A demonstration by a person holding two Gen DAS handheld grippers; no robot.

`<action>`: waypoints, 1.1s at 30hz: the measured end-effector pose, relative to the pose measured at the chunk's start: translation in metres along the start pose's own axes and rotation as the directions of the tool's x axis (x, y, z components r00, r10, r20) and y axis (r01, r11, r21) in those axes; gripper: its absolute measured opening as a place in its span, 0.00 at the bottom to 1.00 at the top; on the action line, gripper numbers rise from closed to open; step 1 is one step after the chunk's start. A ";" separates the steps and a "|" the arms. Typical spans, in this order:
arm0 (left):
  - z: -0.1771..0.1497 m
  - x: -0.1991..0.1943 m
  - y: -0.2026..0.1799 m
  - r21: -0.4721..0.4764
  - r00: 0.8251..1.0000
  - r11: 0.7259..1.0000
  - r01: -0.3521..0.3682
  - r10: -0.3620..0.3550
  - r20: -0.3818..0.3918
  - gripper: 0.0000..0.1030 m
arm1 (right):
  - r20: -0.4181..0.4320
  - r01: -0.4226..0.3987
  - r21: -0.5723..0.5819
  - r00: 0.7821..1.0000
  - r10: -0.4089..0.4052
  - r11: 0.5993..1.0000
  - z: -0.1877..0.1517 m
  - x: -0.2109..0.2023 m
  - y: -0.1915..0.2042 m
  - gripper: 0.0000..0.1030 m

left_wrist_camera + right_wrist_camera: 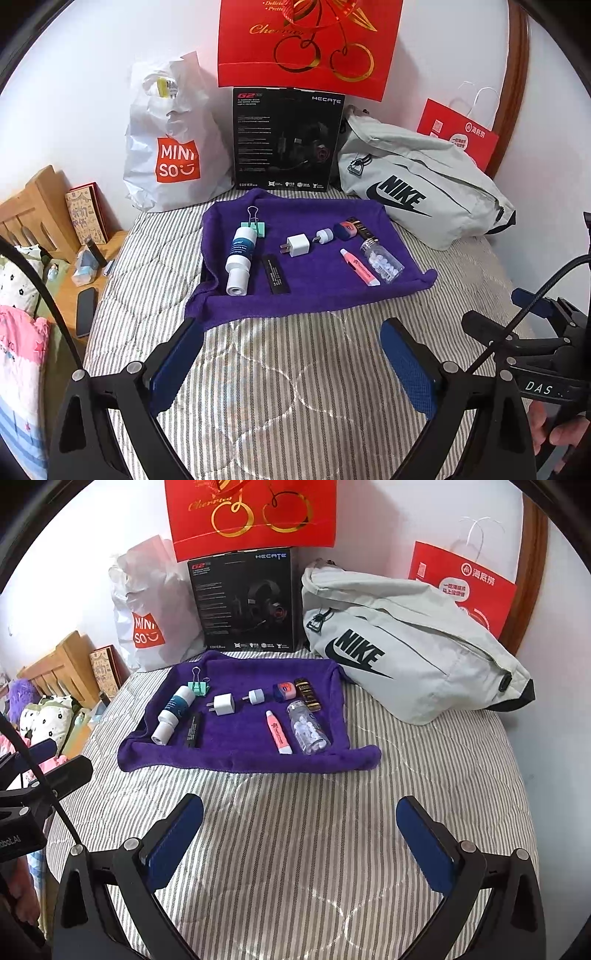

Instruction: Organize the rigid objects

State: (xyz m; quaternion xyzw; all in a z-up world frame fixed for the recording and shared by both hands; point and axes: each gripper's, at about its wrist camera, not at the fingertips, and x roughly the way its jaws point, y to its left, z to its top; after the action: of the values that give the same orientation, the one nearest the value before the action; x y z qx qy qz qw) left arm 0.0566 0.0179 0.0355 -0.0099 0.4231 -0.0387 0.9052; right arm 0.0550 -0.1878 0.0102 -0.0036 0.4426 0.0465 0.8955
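Observation:
A purple towel point(317, 291) point(236, 758) lies on the striped bed. On it lie a white and blue bottle point(239, 260) point(173, 714), a green binder clip point(254, 223) point(199, 685), a black stick point(275, 273) point(194, 729), a white charger point(295, 245) point(222, 705), a small white plug point(324, 236) point(255, 696), a pink tube point(358, 266) point(279, 733), a clear pill bottle point(380, 260) point(308, 727), a small blue and pink tin point(345, 229) point(285, 690) and a dark box point(307, 694). My left gripper point(291, 332) and right gripper point(299, 808) are open and empty, short of the towel.
Behind the towel stand a Miniso bag point(170, 147), a black headset box point(286, 140) point(243, 602), a grey Nike bag point(417, 184) point(406, 642) and red paper bags point(310, 40) point(469, 583). A wooden bedside shelf point(70, 288) with a phone is on the left.

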 end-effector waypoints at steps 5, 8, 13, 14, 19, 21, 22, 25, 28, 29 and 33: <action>0.000 -0.001 0.000 -0.002 1.000 1.000 -0.004 0.004 -0.001 0.94 | -0.010 -0.020 0.023 1.000 0.020 1.000 -0.002 -0.001 -0.005 1.00; 0.000 -0.003 0.001 -0.007 1.000 1.000 -0.007 0.007 -0.004 0.94 | -0.009 -0.013 0.022 1.000 0.013 1.000 -0.002 -0.002 -0.006 1.00; 0.000 -0.001 0.003 -0.015 1.000 1.000 -0.014 0.014 -0.010 0.94 | -0.008 -0.011 0.025 1.000 0.011 1.000 -0.003 -0.004 -0.007 1.00; 0.000 -0.001 0.003 -0.016 1.000 1.000 -0.016 0.016 -0.012 0.94 | -0.008 -0.011 0.024 1.000 0.011 1.000 -0.003 -0.004 -0.006 1.00; -0.001 0.000 0.004 -0.018 1.000 1.000 -0.019 0.019 -0.019 0.94 | -0.006 -0.010 0.019 1.000 0.010 1.000 -0.003 -0.006 -0.006 1.00; -0.001 0.000 0.004 -0.017 0.999 1.000 -0.025 0.025 -0.021 0.94 | -0.009 -0.010 0.016 1.000 0.010 1.000 -0.003 -0.006 -0.006 1.00; -0.001 0.001 0.004 -0.016 0.999 0.999 -0.028 0.027 -0.022 0.94 | -0.009 -0.009 0.015 1.000 0.009 1.000 -0.003 -0.006 -0.005 1.00; -0.001 0.002 0.004 -0.015 0.999 1.000 -0.028 0.028 -0.027 0.94 | -0.005 -0.009 0.014 1.000 0.009 1.000 -0.003 -0.008 -0.005 1.00; -0.002 0.002 0.003 -0.009 0.999 0.999 -0.033 0.033 -0.032 0.94 | -0.001 -0.006 0.010 1.000 0.006 1.000 -0.003 -0.010 -0.005 1.00; -0.002 0.002 0.002 -0.007 0.999 0.999 -0.035 0.035 -0.033 0.94 | -0.001 -0.005 0.011 1.000 0.005 1.000 -0.004 -0.010 -0.004 1.00; -0.002 0.002 0.000 -0.005 0.999 0.999 -0.037 0.037 -0.033 0.94 | -0.003 -0.007 0.006 1.000 0.007 1.000 -0.003 -0.010 -0.004 1.00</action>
State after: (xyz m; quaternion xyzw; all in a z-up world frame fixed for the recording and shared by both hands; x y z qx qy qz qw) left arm 0.0564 0.0180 0.0325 -0.0039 0.4384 -0.0209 0.8985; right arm 0.0467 -0.1928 0.0162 0.0005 0.4439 0.0483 0.8948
